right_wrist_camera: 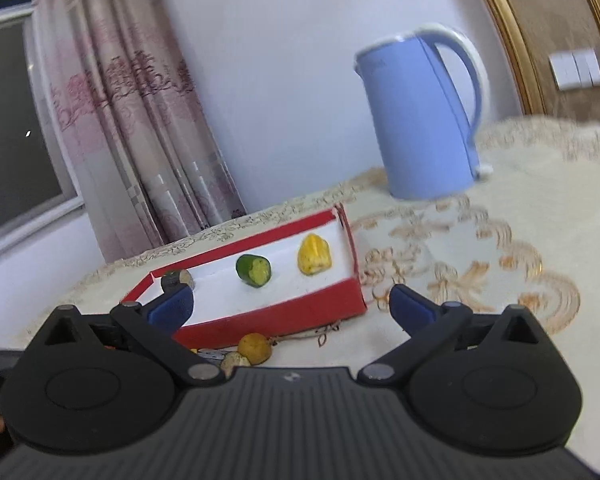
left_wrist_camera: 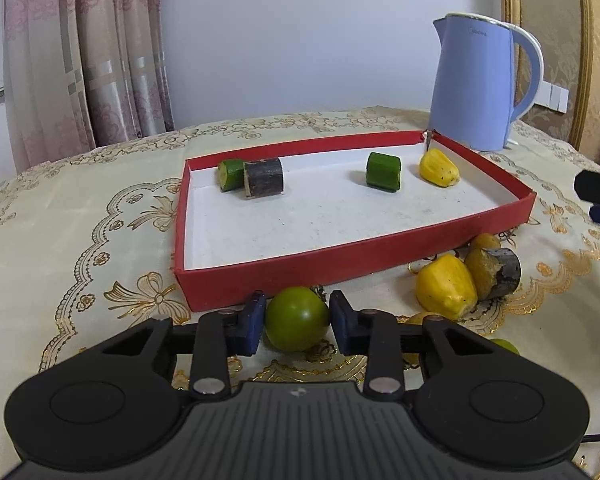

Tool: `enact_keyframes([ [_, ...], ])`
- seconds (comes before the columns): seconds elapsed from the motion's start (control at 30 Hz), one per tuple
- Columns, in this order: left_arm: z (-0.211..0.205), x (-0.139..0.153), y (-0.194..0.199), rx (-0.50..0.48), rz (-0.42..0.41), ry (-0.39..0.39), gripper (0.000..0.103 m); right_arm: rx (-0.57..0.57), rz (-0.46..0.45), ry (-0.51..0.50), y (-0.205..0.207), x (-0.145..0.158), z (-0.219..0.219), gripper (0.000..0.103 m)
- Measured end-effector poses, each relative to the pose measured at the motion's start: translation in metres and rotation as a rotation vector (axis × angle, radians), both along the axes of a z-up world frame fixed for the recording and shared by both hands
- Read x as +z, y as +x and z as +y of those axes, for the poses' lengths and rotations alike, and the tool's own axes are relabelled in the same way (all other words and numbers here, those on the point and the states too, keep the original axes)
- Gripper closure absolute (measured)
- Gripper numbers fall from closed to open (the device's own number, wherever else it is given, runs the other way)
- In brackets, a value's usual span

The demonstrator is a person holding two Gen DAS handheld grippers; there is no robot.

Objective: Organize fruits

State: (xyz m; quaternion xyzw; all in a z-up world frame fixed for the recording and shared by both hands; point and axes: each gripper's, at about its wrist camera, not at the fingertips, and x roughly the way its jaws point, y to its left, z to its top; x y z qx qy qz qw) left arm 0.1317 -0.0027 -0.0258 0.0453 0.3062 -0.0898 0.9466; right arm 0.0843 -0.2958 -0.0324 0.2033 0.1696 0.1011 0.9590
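My left gripper (left_wrist_camera: 298, 322) is shut on a green tomato (left_wrist_camera: 296, 320) on the tablecloth, just in front of the red tray (left_wrist_camera: 284, 276); both blue pads press its sides. Inside the tray lie a green cut piece (left_wrist_camera: 230, 174) against a dark-skinned piece (left_wrist_camera: 263, 178), another green piece (left_wrist_camera: 383, 171) and a yellow fruit (left_wrist_camera: 438, 169). Outside the tray's front right corner sit a yellow fruit (left_wrist_camera: 446, 286) and a dark-skinned chunk (left_wrist_camera: 496, 274). My right gripper (right_wrist_camera: 290, 304) stands open, wide, before the tray (right_wrist_camera: 300, 308), with nothing between its fingers.
A blue electric kettle (left_wrist_camera: 476, 88) stands behind the tray's far right corner. A small yellowish fruit (right_wrist_camera: 254, 348) lies close under my right gripper. Curtains hang at the back left and a gold-framed chair back rises at the right. The embroidered cloth covers a round table.
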Motion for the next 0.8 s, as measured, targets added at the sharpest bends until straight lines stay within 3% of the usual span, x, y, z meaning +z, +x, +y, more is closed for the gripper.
enact_keyframes([
  [0.17,-0.001,0.000,-0.002,0.001,-0.001,0.008,0.069,0.010,0.036,0.065,0.005,-0.006,-0.006,0.000],
  [0.63,-0.003,-0.002,-0.001,-0.010,0.012,0.023,0.070,0.018,0.031,-0.006,0.004,-0.003,0.006,0.000],
  [0.8,0.005,0.001,-0.001,0.012,0.016,-0.025,0.070,0.026,0.024,-0.008,0.004,-0.002,0.007,0.000],
])
